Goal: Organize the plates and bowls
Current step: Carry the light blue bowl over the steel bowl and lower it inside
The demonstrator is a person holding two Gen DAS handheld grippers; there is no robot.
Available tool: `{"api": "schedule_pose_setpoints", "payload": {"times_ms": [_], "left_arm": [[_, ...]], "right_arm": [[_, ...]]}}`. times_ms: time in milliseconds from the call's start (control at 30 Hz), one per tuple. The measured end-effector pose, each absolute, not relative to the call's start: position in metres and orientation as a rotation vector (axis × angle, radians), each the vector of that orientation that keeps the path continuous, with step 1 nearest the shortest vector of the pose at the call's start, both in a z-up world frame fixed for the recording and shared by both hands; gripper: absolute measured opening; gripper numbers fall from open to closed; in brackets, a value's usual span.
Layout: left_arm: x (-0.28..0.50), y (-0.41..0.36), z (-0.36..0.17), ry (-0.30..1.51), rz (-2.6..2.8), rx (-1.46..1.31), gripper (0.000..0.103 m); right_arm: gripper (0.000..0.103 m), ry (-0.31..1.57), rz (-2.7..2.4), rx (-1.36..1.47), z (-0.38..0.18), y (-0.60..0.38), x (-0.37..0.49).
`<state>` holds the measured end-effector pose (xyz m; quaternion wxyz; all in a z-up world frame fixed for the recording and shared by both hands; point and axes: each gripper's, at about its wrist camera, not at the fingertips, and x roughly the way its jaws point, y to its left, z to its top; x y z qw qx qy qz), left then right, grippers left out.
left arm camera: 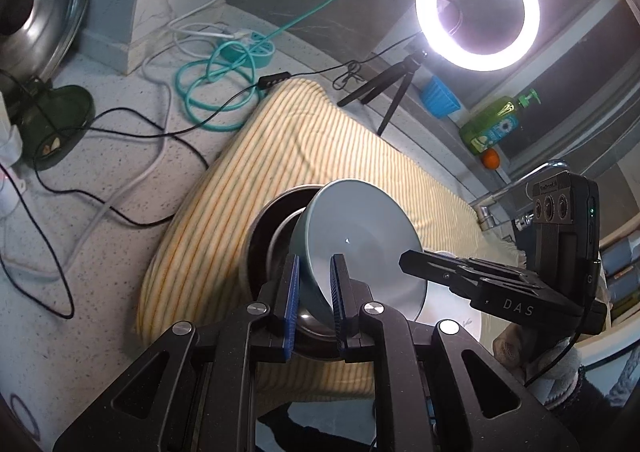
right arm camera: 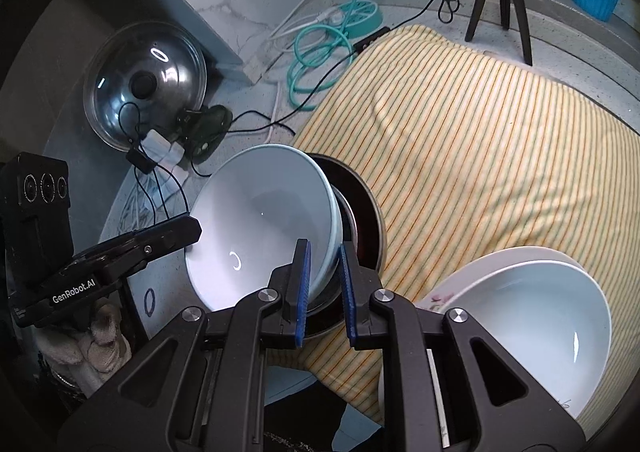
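Pale blue bowl [right arm camera: 264, 220]: one item, held at its rim by both claws at once. The right claw [right arm camera: 324, 284] is nearly shut, its blue pads pinching the rim wall on the near right side; the left claw [left arm camera: 314, 296] is nearly shut on the rim as well, seen in the left wrist view clamping the same bowl [left arm camera: 360, 236]. Position: directly ahead of both claws, tipped steeply, mouth facing toward the right claw's left and base pressed toward a dark metal bowl [right arm camera: 360, 212] just behind it; whether the two touch cannot be told. Being round, it has no long axis; its axis through mouth and base lies closer to level than to upright. Handling advice, as judgement: keep both pinches equal, bring the mouth level before lowering, avoid knocking the metal bowl. Beneath: yellow striped cloth [right arm camera: 480, 140] on the speckled worktop [left arm camera: 100, 180]. To the right claw's right: white bowl [right arm camera: 532, 316] resting on a flowered plate [right arm camera: 440, 298]. Beyond: ring light [left arm camera: 478, 8], green cable [left arm camera: 208, 92], pot lid [right arm camera: 144, 88].
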<state>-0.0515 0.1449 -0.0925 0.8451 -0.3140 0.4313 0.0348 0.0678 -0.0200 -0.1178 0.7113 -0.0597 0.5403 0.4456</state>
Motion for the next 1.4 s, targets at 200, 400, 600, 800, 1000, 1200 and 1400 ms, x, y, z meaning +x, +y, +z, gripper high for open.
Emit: {"api": "schedule_pose_setpoints", "payload": {"times_ms": [200, 400, 600, 800, 1000, 1200, 1400], "left_arm": [[-0.052, 0.147, -0.103, 0.94, 0.075, -0.664, 0.013], [-0.05, 0.147, -0.107, 0.949, 0.074, -0.655, 0.013], [-0.049, 0.148, -0.107, 0.957, 0.083, -0.642, 0.018], [-0.054, 0.158, -0.099, 0.925, 0.112, -0.661, 0.028], [-0.061, 0.169, -0.103, 0.913, 0.148, -0.696, 0.028], [-0.068, 0.177, -0.115, 0.924, 0.168, -0.743, 0.028], [-0.064, 0.174, -0.122, 0.942, 0.157, -0.737, 0.028]], "right_arm": [[0.015, 1.214, 0.978, -0.157, -0.127, -0.012, 0.066], [0.015, 1.218, 0.967, -0.177, -0.132, -0.009, 0.067], [0.055, 1.18, 0.974, -0.174, -0.126, -0.008, 0.066], [0.057, 1.13, 0.981, -0.12, -0.11, -0.019, 0.07], [0.057, 1.148, 0.944, -0.05, -0.112, -0.037, 0.08], [0.057, 1.172, 0.894, 0.011, -0.119, -0.056, 0.091], [0.054, 1.21, 0.886, 0.039, -0.131, -0.062, 0.094]]}}
